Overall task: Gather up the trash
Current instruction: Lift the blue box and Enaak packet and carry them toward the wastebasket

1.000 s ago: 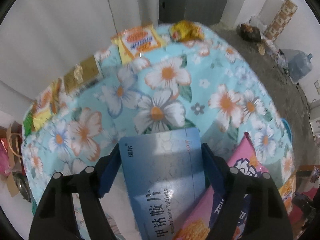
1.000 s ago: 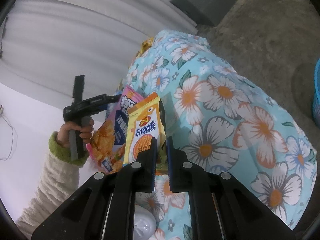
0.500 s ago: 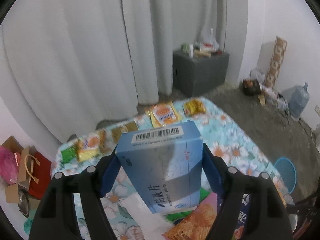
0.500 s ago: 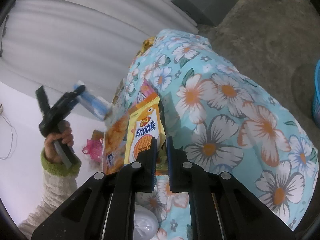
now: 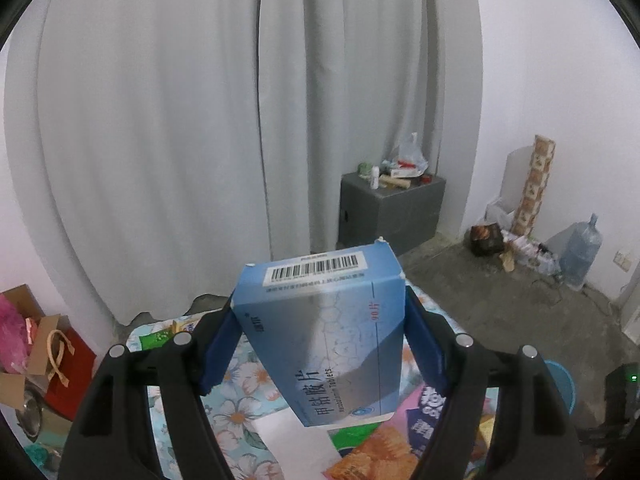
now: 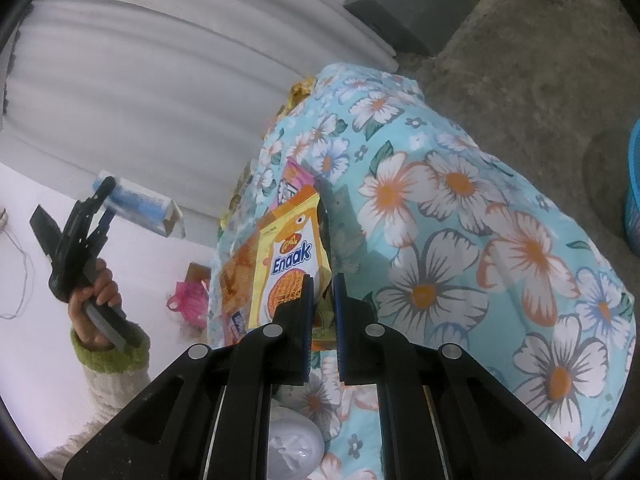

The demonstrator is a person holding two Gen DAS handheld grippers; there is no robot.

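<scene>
White curtains (image 5: 160, 140) stand behind one flowered cloth (image 6: 460, 208). One blue tablet box (image 5: 324, 336) is clamped in the left gripper (image 5: 320, 344), raised at 9 o'clock in the right view. The right gripper (image 6: 320, 304), nearly closed, pinches one yellow Enaak wrapper (image 6: 288, 264); other wrappers behind it are half hidden

Soft, even, slightly dim indoor light, faint shadows, no glare, and strong fisheye bending with dark corners.

Black claw (image 6: 322, 308), blue pads (image 5: 218, 350), silver screws, cream sleeve (image 6: 100, 384), green cuff
</scene>
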